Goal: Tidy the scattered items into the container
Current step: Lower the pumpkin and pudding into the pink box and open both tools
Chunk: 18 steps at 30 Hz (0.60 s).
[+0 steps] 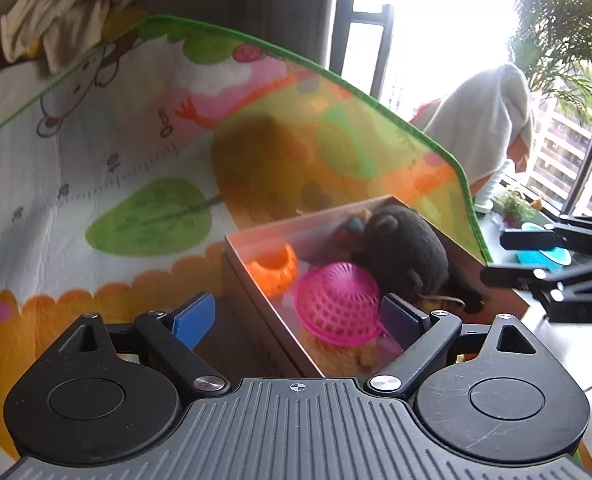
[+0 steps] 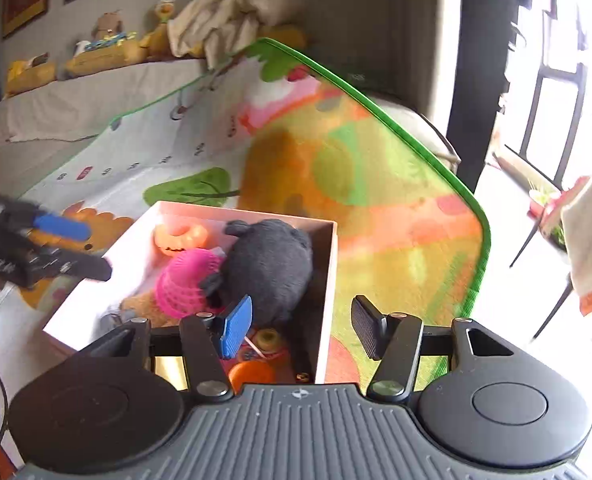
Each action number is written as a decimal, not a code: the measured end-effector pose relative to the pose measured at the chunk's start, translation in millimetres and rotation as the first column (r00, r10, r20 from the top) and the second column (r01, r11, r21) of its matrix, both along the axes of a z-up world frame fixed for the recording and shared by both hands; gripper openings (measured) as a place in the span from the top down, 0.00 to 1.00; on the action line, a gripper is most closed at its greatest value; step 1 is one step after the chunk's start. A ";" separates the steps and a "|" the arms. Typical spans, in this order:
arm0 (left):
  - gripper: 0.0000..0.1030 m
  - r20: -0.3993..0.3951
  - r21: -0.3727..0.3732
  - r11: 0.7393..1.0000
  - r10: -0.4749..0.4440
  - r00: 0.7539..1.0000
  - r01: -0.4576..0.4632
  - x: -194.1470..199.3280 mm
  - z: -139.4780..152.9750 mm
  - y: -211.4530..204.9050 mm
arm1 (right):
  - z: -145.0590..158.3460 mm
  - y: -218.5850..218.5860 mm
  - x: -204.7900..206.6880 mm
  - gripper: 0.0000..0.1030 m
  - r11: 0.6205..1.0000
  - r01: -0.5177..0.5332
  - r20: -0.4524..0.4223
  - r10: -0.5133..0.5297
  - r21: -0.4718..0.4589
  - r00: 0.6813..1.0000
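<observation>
Brimming box — black plush atop.

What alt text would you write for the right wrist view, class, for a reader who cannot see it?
An open pale cardboard box on a colourful cartoon play mat holds a dark grey plush toy, a pink lattice plastic ball and an orange plastic ring. The right gripper straddles the box's near right wall, jaws open and empty; the left gripper hangs at the left.
</observation>
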State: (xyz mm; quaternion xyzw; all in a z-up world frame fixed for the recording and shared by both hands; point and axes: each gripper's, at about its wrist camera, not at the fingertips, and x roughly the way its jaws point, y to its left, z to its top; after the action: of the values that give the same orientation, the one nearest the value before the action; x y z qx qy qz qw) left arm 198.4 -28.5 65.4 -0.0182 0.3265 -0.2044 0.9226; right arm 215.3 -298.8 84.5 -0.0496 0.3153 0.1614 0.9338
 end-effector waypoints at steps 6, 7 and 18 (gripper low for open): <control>0.27 -0.100 -0.118 0.993 -0.033 0.994 0.022 -20.7 -23.8 1.7 | -29.2 1.3 29.5 0.47 0.997 0.034 -0.144 -0.023 0.072 0.989; 0.28 -0.104 -0.131 0.991 -0.041 0.994 0.027 -23.3 -26.4 1.8 | -28.5 7.5 27.6 0.46 0.997 0.017 -0.144 -0.005 0.081 0.990; 0.26 -0.083 -0.206 0.977 0.033 0.996 -0.050 -30.3 -42.1 57.8 | -38.1 97.9 26.8 0.42 0.999 -0.038 -0.115 0.039 0.011 0.993</control>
State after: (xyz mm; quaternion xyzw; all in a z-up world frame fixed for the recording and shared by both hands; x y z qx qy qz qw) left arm 168.1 29.4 23.2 -0.1294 0.3390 -0.2172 0.9062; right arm 242.2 -200.9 46.4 -0.0420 0.3668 0.1832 0.9111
